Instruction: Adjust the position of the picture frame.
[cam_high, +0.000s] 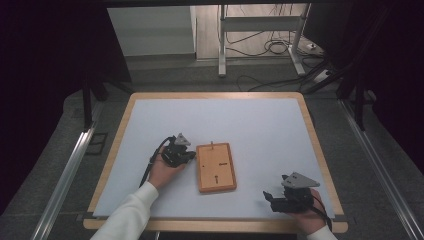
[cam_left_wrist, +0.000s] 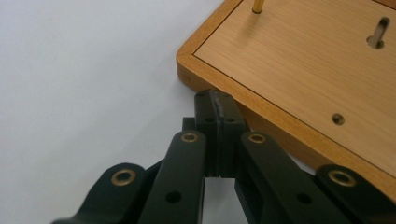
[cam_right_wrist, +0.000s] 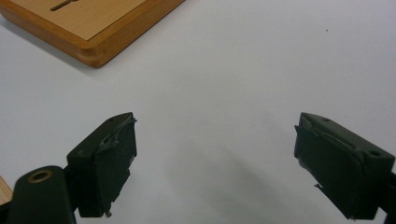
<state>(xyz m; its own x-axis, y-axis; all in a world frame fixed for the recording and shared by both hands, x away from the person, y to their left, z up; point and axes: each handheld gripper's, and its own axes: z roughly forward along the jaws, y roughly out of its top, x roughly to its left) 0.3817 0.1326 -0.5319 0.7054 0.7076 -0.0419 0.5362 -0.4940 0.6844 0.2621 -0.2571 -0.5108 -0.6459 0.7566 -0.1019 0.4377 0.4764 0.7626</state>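
The wooden board (cam_high: 216, 167) lies flat near the middle of the white table mat (cam_high: 250, 130), a thin brass peg (cam_left_wrist: 257, 5) standing upright near its far edge and a slot (cam_left_wrist: 379, 32) cut in its face. My left gripper (cam_left_wrist: 218, 100) sits at the board's left edge, jaws pressed together with nothing between them, tips just against its side. My right gripper (cam_right_wrist: 215, 140) rests apart near the mat's front right, jaws spread wide over bare mat.

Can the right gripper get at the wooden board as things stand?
Probably yes. The right gripper has its fingers spread open with nothing held, and bare white table lies between it and the wooden board.
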